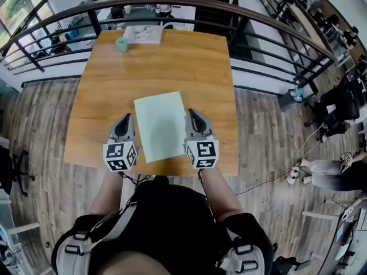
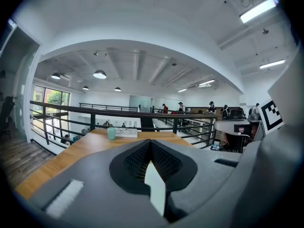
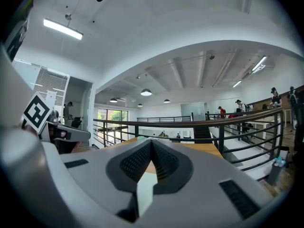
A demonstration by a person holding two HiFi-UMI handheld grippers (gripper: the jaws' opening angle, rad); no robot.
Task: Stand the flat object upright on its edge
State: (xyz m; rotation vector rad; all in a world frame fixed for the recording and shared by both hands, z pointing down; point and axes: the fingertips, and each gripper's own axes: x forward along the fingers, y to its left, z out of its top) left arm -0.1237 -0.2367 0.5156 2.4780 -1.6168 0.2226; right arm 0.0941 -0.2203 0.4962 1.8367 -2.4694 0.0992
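The print on the white card (image 1: 143, 35) at the far edge of the counter (image 1: 172, 67) is too small to read. From above I can't tell whether either claw touches the pale green sheet (image 1: 160, 126). In the left claw (image 2: 150, 146) view, its grey body covers the near counter. Only a pale sliver (image 2: 155, 187) shows under the closed jaws, and it is the same for the right claw (image 3: 151, 147). The person's torso (image 1: 166, 228) runs off the bottom edge.
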